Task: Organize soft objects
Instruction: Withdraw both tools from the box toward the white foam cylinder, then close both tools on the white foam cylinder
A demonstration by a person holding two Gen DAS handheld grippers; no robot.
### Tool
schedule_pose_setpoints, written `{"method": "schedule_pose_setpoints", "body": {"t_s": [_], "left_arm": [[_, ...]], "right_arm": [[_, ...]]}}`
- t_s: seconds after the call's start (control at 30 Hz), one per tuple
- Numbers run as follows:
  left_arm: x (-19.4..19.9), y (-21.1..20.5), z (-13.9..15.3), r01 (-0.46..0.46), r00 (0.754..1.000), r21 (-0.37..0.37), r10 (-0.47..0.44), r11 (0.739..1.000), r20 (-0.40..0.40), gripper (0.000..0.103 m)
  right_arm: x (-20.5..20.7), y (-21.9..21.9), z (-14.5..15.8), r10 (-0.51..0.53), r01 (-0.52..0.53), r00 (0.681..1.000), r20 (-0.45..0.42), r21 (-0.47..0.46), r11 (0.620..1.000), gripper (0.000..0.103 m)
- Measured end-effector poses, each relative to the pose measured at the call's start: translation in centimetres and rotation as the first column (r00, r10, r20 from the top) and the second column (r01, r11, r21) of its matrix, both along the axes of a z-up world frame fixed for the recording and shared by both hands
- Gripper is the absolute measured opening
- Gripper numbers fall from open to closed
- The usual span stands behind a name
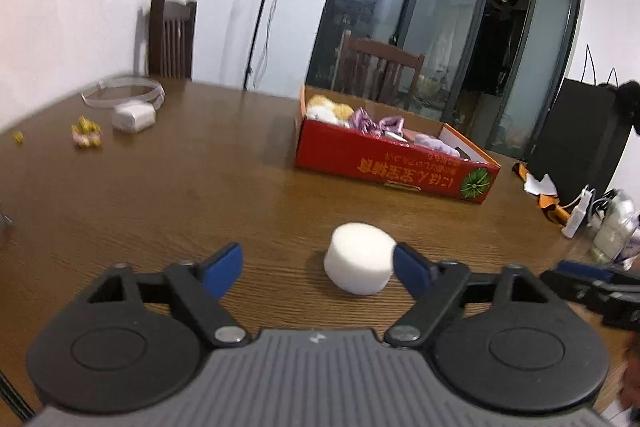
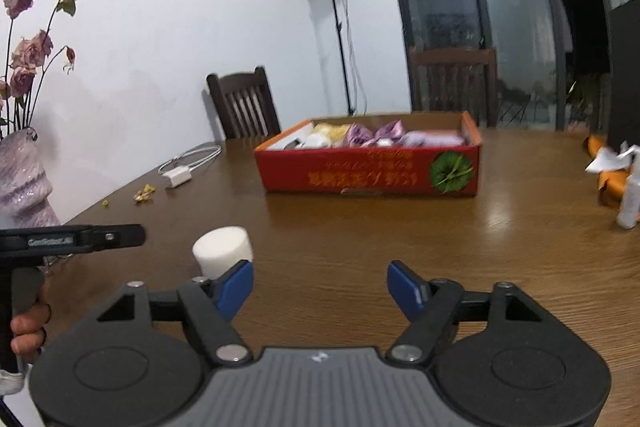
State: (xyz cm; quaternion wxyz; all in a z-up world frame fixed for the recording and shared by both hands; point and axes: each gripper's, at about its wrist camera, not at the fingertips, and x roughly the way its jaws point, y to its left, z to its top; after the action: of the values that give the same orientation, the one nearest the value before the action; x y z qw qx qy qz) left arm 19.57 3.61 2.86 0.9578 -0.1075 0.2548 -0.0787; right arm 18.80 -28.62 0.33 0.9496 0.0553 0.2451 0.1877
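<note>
A white foam cylinder point(image 1: 359, 257) stands on the brown wooden table point(image 1: 180, 187), between my left gripper's open blue pads and close to the right pad point(image 1: 408, 273). My left gripper point(image 1: 318, 269) is open and empty. The cylinder also shows in the right wrist view point(image 2: 223, 254), just beyond the left pad point(image 2: 236, 287) of my right gripper point(image 2: 320, 287), which is open and empty. A red cardboard box point(image 1: 394, 175) point(image 2: 372, 175) further back holds several soft yellow, purple and white items.
A white charger with cable point(image 1: 132, 117) and yellow crumbs point(image 1: 86, 133) lie at the far left. Orange and white clutter point(image 2: 616, 171) sits at the right edge. A vase of dried roses point(image 2: 20, 179) stands left. Chairs point(image 2: 244, 103) surround the table.
</note>
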Motion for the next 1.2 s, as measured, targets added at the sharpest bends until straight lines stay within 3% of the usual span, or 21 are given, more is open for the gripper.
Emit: {"method": "schedule_pose_setpoints", "body": {"t_s": [0.2, 0.27, 0.4, 0.53, 0.6, 0.8, 0.83, 0.97, 1.2], "left_arm": [[3.5, 0.3, -1.1, 0.013, 1.0, -0.055, -0.014, 0.998, -0.019, 0.068], [4.8, 0.3, -1.5, 0.03, 0.998, -0.073, -0.033, 0.997, -0.044, 0.055], [6.6, 0.4, -2.4, 0.046, 0.993, -0.14, -0.06, 0.989, -0.098, 0.051], [7.3, 0.3, -3.1, 0.075, 0.988, -0.161, -0.094, 0.984, -0.118, 0.032], [7.3, 0.2, -3.3, 0.089, 0.987, -0.182, -0.112, 0.979, -0.119, 0.029], [7.4, 0.3, -3.7, 0.106, 0.983, -0.223, -0.135, 0.969, -0.121, 0.021], [7.4, 0.2, -3.7, 0.101, 0.983, -0.233, -0.133, 0.967, -0.126, 0.02], [6.6, -0.6, -3.0, 0.108, 0.981, -0.237, -0.142, 0.966, -0.131, 0.02], [4.2, -3.9, -0.8, 0.207, 0.972, -0.217, -0.225, 0.954, -0.061, 0.02]], "right_arm": [[4.1, 2.4, -0.7, 0.041, -0.04, 0.998, -0.044, 0.025, 0.999, 0.06], [5.9, 3.3, -0.8, 0.059, -0.056, 0.997, -0.059, 0.036, 0.998, 0.059], [9.3, 5.9, -1.4, 0.119, -0.115, 0.988, -0.095, 0.052, 0.992, 0.051], [11.7, 7.8, -2.1, 0.161, -0.154, 0.978, -0.136, 0.058, 0.986, 0.04], [12.4, 8.6, -2.5, 0.192, -0.181, 0.967, -0.167, 0.075, 0.981, 0.037], [12.7, 8.8, -3.4, 0.229, -0.207, 0.954, -0.194, 0.127, 0.97, 0.024], [12.8, 8.7, -3.5, 0.238, -0.211, 0.95, -0.201, 0.147, 0.966, 0.017], [11.8, 8.2, -3.2, 0.239, -0.206, 0.949, -0.207, 0.167, 0.964, 0.015], [7.6, 4.6, -1.0, 0.19, -0.168, 0.974, -0.123, 0.17, 0.971, 0.015]]}}
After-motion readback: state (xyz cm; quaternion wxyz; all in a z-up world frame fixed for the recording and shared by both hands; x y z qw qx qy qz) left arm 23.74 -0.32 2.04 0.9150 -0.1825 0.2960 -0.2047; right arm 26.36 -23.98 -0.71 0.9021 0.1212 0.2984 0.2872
